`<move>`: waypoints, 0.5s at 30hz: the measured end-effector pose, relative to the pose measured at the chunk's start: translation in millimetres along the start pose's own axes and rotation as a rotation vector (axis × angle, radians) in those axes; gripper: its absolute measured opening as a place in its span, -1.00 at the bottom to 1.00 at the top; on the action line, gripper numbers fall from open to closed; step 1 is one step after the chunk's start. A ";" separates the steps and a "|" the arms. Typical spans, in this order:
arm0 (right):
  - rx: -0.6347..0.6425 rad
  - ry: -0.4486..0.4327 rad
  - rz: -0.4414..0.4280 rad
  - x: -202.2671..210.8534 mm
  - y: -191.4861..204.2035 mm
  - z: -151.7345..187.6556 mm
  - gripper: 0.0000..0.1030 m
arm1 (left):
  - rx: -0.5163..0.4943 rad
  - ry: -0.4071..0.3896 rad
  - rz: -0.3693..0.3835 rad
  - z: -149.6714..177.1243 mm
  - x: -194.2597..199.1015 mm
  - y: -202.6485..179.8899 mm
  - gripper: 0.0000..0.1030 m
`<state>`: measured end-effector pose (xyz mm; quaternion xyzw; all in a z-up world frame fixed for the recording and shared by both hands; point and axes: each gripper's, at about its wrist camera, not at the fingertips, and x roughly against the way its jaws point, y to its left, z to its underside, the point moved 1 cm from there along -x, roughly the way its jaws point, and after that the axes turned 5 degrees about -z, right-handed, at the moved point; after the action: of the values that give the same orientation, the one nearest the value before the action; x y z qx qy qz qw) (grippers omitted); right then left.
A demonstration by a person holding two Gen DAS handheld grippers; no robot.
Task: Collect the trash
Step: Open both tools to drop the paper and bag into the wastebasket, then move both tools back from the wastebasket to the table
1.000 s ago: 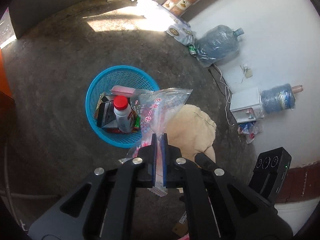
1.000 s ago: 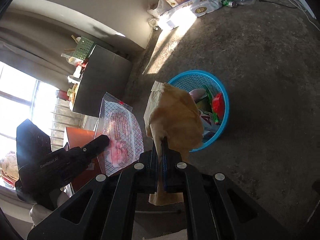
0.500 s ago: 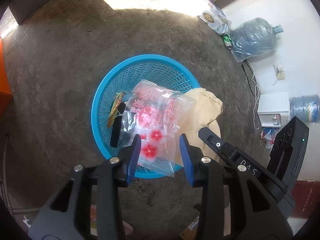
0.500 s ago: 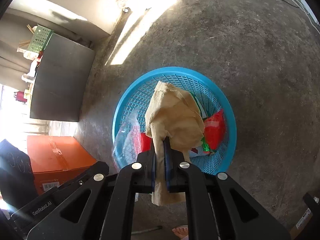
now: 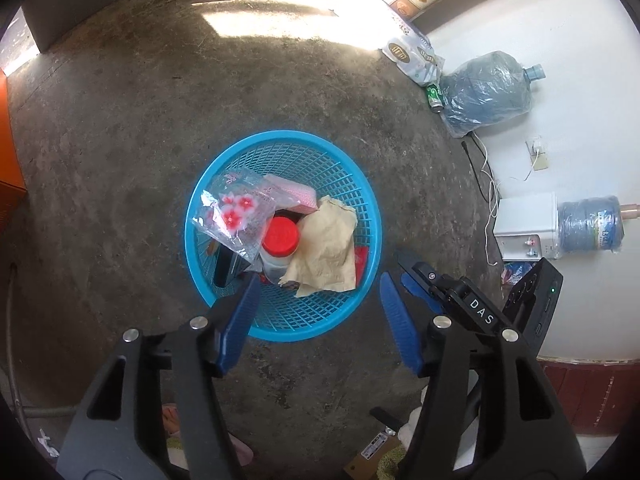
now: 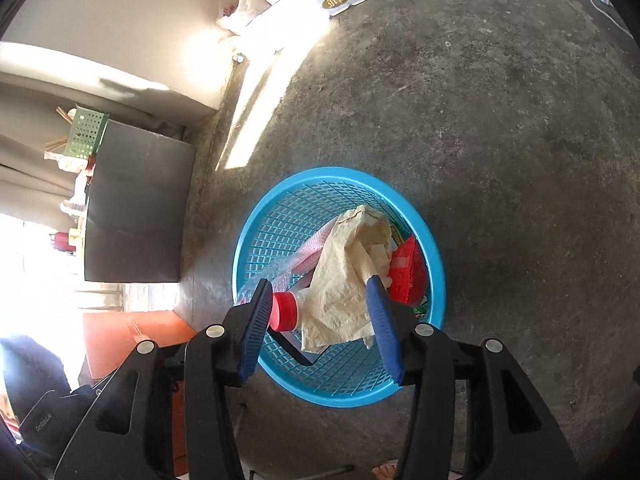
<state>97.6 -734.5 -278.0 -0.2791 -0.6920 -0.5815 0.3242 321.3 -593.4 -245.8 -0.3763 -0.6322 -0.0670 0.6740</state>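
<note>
A blue mesh basket [image 5: 360,196] stands on the concrete floor and also shows in the right wrist view [image 6: 276,216]. In it lie a clear plastic bag with red flowers [image 5: 236,212], a crumpled brown paper bag [image 5: 328,252] [image 6: 344,276], a bottle with a red cap [image 5: 280,236] [image 6: 285,312] and a pink packet [image 5: 292,196]. My left gripper [image 5: 318,286] is open and empty above the basket's near rim. My right gripper [image 6: 318,286] is open and empty, just above the paper bag.
Two large water jugs [image 5: 484,92] [image 5: 588,228], a white dispenser [image 5: 524,224], a green can [image 5: 434,96] and white packs [image 5: 408,52] lie by the wall. An orange box [image 6: 132,336] and a dark cabinet [image 6: 136,208] stand to the left. The right gripper body [image 5: 480,312] shows beside the basket.
Both grippers opened over the basket. The flowered plastic bag and the brown paper bag dropped into it. Both grippers now sit a little higher above the basket.
</note>
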 end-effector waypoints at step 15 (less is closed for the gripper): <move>-0.124 -0.008 -0.232 137.9 -47.0 91.3 0.02 | -0.126 -0.376 0.056 134.8 255.9 -2.8 0.37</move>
<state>-37.1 -651.2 -211.1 -0.2189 -0.6837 -0.6557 0.2338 260.7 -416.9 -24.8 -0.4407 -0.7310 -0.0161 0.5207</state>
